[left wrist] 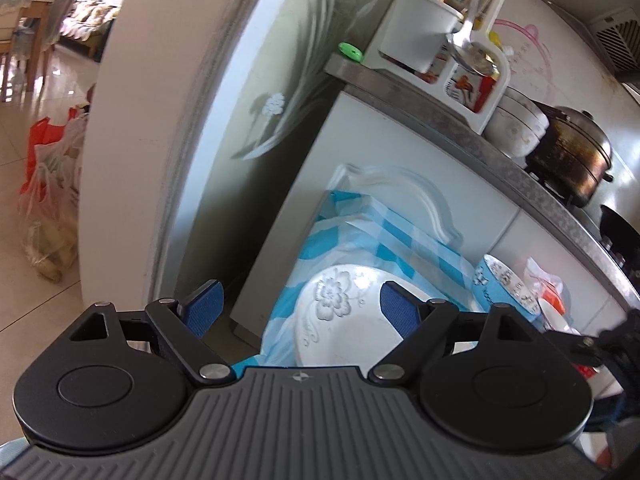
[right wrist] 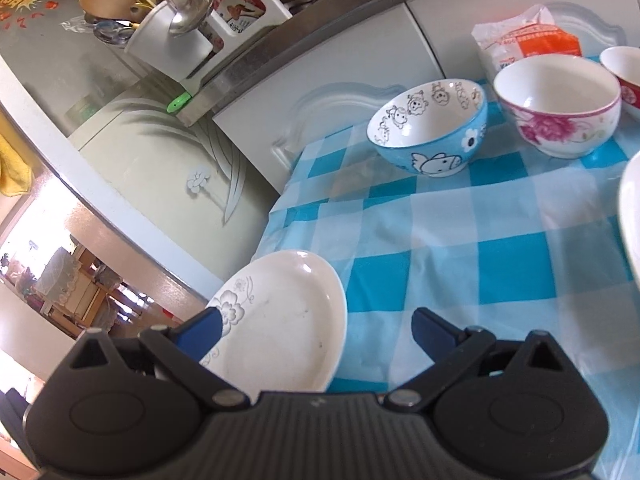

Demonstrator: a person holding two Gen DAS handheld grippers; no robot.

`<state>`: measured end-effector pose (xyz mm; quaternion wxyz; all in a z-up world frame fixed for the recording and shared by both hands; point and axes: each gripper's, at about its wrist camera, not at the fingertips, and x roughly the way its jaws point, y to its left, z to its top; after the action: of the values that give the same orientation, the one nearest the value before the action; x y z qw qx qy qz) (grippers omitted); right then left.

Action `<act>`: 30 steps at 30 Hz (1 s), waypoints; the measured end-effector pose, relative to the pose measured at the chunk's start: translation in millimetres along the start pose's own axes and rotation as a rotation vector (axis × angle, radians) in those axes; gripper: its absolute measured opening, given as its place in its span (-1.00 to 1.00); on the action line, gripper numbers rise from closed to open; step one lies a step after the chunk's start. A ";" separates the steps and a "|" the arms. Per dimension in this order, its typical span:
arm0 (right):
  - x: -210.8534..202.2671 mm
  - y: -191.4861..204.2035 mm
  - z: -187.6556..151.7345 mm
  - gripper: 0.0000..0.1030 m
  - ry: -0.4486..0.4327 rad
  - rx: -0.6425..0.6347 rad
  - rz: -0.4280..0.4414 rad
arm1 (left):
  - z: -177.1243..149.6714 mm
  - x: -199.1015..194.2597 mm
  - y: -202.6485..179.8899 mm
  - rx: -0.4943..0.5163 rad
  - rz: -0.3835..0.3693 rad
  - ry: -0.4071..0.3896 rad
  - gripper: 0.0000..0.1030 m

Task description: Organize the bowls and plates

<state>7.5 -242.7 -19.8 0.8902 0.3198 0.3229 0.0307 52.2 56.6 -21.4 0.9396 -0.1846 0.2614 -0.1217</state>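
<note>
Two wrist cameras look over a table covered in a blue-and-white checked cloth point(right wrist: 460, 240), pushed against white kitchen cabinets beside a refrigerator door point(right wrist: 160, 160).

The right gripper point(right wrist: 316, 332) has its blue-padded fingers spread wide and grips nothing; a white plate with a grey flower pattern point(right wrist: 280, 320) lies at the near left corner of the table, its rim seeming to jut past the cloth's edge; the left finger overlaps the plate's flowered rim, though contact cannot be told; the right finger hangs over bare cloth beside the plate.

The left gripper point(left wrist: 302, 304) is likewise wide open and empty, hovering above the same plate point(left wrist: 344, 320) from the other side.

Further back stand a blue bowl with cartoon sheep point(right wrist: 432, 132), a white bowl with pink flowers point(right wrist: 560, 108) just beside it, and the edge of a red-rimmed bowl point(right wrist: 624, 72); a plastic packet point(right wrist: 524, 40) sits behind them; another white dish's rim point(right wrist: 630, 216) shows at the far right.

The step in hand appears to be picking up the plate; to do it well, one finger should slide under the overhanging rim and the other come down on top, pinching the rim firmly and squarely; glazed china is likely slick, so close fully before lifting, keep the plate level, and clear the bowls on the way to stacking.
</note>
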 end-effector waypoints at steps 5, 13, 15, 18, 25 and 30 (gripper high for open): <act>16.7 -2.1 3.6 0.82 0.031 0.028 0.011 | -5.0 0.5 -2.9 0.055 -0.033 0.008 0.98; 37.7 -0.3 7.9 0.74 0.073 0.038 0.028 | -5.7 8.7 -0.9 0.054 -0.037 0.033 0.69; 40.9 0.5 9.2 0.72 0.080 0.038 0.031 | -6.2 10.8 0.8 0.041 -0.041 0.046 0.56; 46.1 2.0 10.0 0.65 0.098 0.030 0.033 | -6.9 14.6 1.2 0.025 -0.036 0.058 0.32; 51.8 -0.8 9.0 0.60 0.121 0.052 0.042 | -8.3 17.3 -1.3 0.032 -0.035 0.063 0.01; 55.4 0.6 6.6 0.46 0.141 0.061 0.061 | -8.9 16.4 -3.6 0.055 -0.064 0.066 -0.17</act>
<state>55.2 -231.4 -46.4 0.8536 0.3538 0.3757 0.0706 60.7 45.5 -34.3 0.9308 -0.1627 0.2827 -0.1649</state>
